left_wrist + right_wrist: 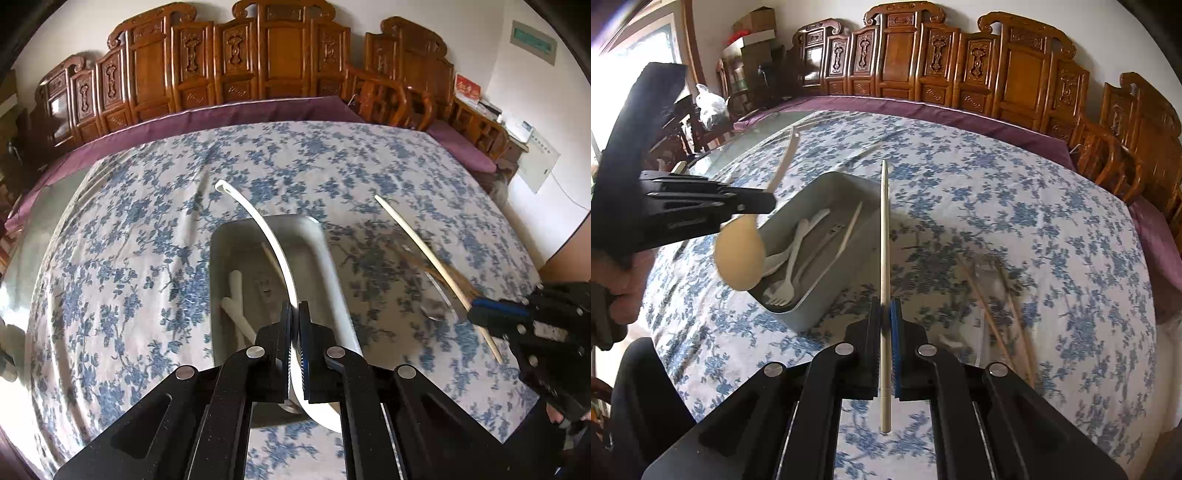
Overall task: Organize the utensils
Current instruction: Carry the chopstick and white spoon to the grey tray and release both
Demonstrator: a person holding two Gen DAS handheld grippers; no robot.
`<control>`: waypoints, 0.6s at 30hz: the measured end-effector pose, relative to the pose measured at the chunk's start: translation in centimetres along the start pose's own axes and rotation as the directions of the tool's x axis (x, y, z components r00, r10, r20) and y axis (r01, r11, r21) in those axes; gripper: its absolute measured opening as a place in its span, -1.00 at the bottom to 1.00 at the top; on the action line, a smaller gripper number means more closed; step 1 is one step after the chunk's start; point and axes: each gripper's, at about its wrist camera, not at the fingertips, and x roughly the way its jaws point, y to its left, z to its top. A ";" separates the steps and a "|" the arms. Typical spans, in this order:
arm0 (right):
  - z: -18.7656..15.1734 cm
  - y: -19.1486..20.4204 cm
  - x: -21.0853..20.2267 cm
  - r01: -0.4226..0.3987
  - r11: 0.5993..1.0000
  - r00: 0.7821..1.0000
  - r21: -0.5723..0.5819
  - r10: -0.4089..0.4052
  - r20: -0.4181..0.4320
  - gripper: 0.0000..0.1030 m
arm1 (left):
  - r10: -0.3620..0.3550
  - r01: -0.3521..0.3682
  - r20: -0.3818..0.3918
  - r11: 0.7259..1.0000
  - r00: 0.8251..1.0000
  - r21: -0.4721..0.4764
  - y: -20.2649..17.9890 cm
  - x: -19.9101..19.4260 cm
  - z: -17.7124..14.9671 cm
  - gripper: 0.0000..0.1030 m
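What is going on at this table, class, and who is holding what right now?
A person is sorting utensils into a grey tray on a floral tablecloth. The left hand-held gripper is shut on a white spoon above the tray. The right hand-held gripper is shut on a single chopstick. White plastic cutlery already lies in the tray; more chopsticks lie loose on the cloth.

Bright daylight floods in from a window [635,44] at upper left, blown out to white glare. Fisheye bending curves the edges; the chopsticks [997,314] lying on the cloth are motion-blurred.
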 end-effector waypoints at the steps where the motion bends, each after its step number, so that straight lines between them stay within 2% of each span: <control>1: 0.0 0.1 0.2 -0.005 1.000 1.000 0.003 0.005 -0.001 -0.88 | 0.003 -0.003 -0.005 1.000 1.000 -0.001 0.1 0.3 0.0 -0.94; 11: -0.2 1.8 1.4 -0.039 0.999 0.999 0.014 0.039 -0.001 -0.88 | 0.018 -0.019 -0.062 1.000 0.998 -0.009 0.9 3.5 -0.9 -0.94; 18: 0.0 2.0 1.5 -0.046 0.999 0.999 0.018 0.046 0.002 -0.88 | 0.017 -0.018 -0.081 1.000 0.997 -0.018 1.0 4.3 -1.3 -0.94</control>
